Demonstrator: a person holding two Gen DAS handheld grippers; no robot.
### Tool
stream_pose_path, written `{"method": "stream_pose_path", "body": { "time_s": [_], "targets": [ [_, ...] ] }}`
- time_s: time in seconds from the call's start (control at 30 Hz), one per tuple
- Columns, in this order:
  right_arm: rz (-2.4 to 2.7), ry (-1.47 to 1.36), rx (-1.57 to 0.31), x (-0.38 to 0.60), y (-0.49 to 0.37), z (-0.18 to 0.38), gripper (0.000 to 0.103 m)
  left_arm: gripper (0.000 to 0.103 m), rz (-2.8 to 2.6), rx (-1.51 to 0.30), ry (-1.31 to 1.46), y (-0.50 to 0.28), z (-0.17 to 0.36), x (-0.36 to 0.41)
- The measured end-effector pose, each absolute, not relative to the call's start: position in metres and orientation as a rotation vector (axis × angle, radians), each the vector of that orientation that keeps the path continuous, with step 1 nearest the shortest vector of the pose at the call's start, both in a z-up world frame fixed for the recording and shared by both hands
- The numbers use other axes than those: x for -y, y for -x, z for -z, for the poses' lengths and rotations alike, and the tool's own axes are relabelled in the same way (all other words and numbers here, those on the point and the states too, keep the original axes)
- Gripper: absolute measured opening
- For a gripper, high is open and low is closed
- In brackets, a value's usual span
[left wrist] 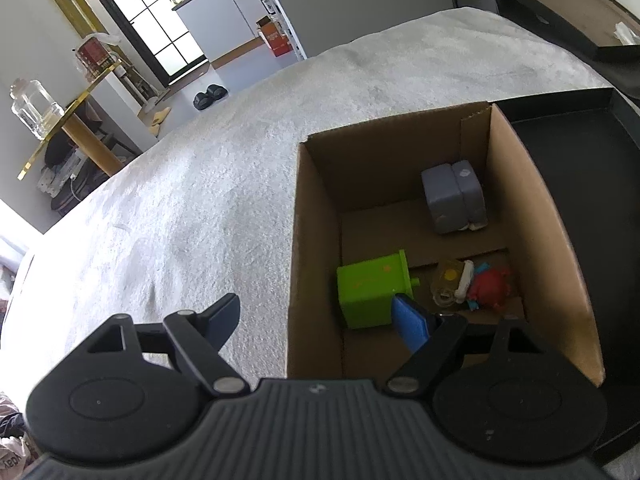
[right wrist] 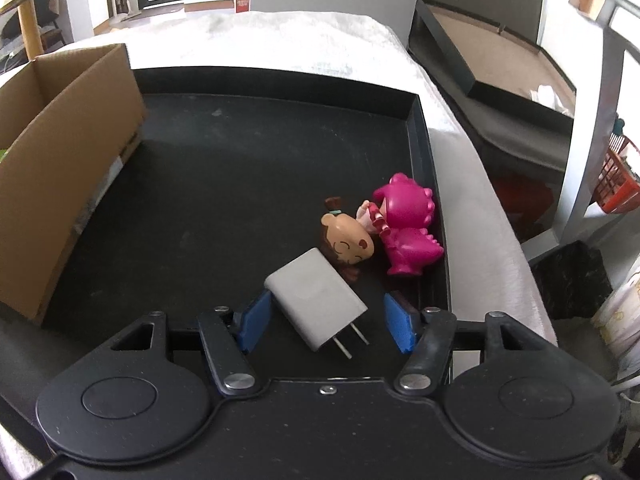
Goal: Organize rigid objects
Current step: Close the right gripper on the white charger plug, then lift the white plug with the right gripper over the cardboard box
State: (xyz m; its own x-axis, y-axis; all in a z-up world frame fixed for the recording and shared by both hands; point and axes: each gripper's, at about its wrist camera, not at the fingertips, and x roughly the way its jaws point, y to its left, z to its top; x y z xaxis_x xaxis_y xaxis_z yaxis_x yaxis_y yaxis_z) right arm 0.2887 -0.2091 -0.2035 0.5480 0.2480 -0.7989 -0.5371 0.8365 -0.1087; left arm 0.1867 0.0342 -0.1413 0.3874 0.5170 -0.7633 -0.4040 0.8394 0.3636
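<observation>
Cardboard box [left wrist: 516,208] holds toys; black tray [right wrist: 420,128] holds charger [right wrist: 316,300]; all fingers wide.

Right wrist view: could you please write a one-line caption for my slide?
Open right gripper straddles a grey charger on the black tray, beside two toy figures.

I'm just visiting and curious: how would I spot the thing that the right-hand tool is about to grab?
Find the black tray beside the cardboard box. At its near right corner, between the right gripper's open blue pads, lies a flat grey wall charger. Unlike the two toy figures behind it, it is plain, boxy and has two metal prongs.
</observation>
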Motion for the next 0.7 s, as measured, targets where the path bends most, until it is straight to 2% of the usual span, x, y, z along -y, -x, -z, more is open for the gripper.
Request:
{"method": "stream_pose_path", "body": {
  "time_s": [0.2, 0.27, 0.37, 0.7],
  "targets": [
    [-0.485, 0.339, -0.877, 0.207, -0.293, 0.207, 0.057, 0.082, -0.597, -1.020, -0.124, -0.186, 0.143, -0.036],
    [-0.494, 0.330, -0.880, 0.207, -0.293, 0.207, 0.046, 0.082, -0.596, -1.019, -0.124, -0.187, 0.142, -0.036],
    [-0.504, 0.344, -0.883, 0.205, -0.288, 0.206, 0.038, 0.082, -0.596, -1.014, -0.116, -0.186, 0.141, -0.038],
    [-0.516, 0.338, -0.863, 0.202, -0.275, 0.186, 0.037, 0.082, -0.582, -0.996, -0.082, -0.177, 0.137, -0.041]
  ]
}}
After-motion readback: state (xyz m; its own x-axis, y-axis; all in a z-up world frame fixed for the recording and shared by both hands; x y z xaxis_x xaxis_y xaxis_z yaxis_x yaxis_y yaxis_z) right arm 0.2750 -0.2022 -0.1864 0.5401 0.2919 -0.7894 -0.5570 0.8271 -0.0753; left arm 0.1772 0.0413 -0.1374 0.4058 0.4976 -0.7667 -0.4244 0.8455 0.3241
